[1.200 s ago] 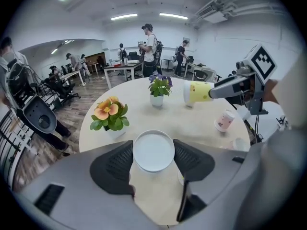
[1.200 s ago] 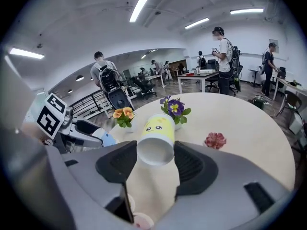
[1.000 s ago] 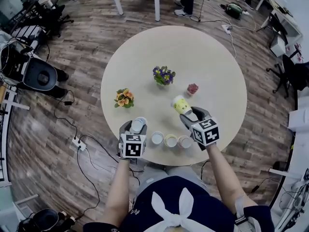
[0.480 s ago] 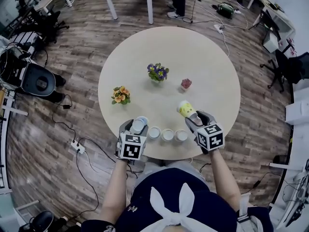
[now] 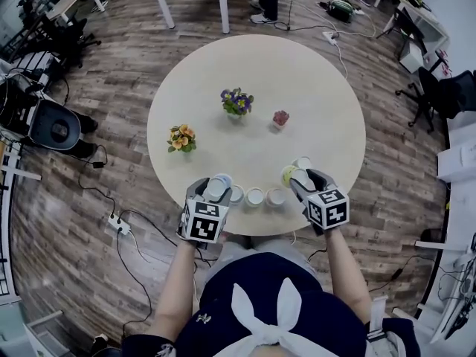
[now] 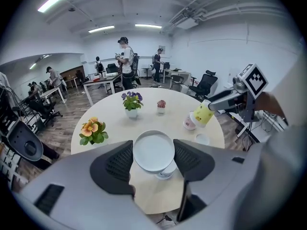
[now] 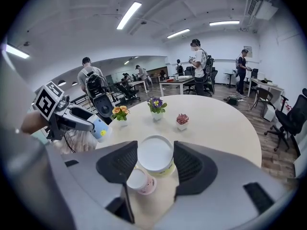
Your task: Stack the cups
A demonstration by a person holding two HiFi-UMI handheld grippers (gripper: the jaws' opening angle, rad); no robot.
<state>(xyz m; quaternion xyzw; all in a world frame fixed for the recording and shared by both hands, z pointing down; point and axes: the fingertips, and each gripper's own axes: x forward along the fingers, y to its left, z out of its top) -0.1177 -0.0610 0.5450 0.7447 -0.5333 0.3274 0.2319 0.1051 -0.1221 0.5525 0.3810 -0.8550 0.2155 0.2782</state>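
My left gripper (image 5: 216,192) is shut on a light-blue cup (image 5: 219,186), held above the left end of a row of three cups near the front edge of the round table (image 5: 297,88). In the left gripper view this cup (image 6: 153,152) fills the gap between the jaws, with a row cup (image 6: 167,171) just beneath. My right gripper (image 5: 301,181) is shut on a yellow cup (image 5: 289,174), and its jaws have just closed a little further on it. The yellow cup (image 7: 156,156) hangs tilted, close beside the pink cup (image 7: 139,181) at the row's right end (image 5: 276,197).
A purple flower pot (image 5: 236,101), an orange flower pot (image 5: 181,137) and a small red succulent (image 5: 280,117) stand mid-table beyond the cups. The middle row cup (image 5: 255,196) sits between the two grippers. Desks, office chairs and standing people surround the table.
The right gripper has brought the yellow cup nearer, down to the right end of the row. The left gripper has carried the blue cup slightly right, closer to the row's left end.
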